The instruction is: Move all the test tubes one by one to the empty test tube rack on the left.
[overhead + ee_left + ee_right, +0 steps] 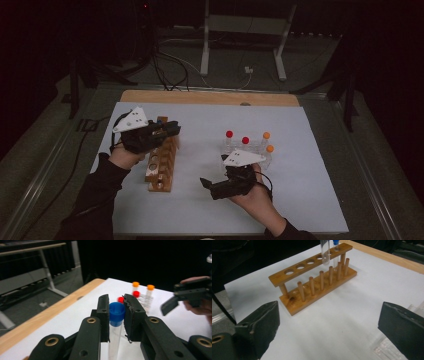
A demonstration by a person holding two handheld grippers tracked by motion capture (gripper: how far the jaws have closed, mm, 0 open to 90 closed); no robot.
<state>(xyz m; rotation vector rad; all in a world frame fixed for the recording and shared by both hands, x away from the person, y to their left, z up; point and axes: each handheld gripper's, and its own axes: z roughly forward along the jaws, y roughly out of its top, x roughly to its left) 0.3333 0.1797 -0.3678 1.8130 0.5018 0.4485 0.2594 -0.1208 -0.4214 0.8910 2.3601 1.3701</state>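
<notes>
1. Surface (210,200): we see a broad, flat rectangle covered in smooth, matte pale sheet, with a bare wooden strip along its far edge.
2. Wooden rack (312,277): we see a long, honey-coloured block on the left part of the surface, made of a base plank with a row of round upright pegs and a raised top plank drilled with round holes. One tube with a blue cap already stands in a hole at its far end.
3. Clear holder (260,150): a glassy, see-through stand sits on the right part of the surface, carrying two red-capped and two orange-capped tubes upright.
4. Our right tongs (329,327) have just been opening, and their black, blocky pads now stand wide apart with nothing between them, near the clear holder.
5. Our left tongs (116,317) are closed on the blue-capped tube (116,315), black pads pressing just under its cap, above the far end of the rack.
6. That tube is a slim, clear cylinder with a rounded bottom and a smooth blue cap. Its long axis runs near upright, cap up, with the rounded end hanging just above the rack's top plank.
</notes>
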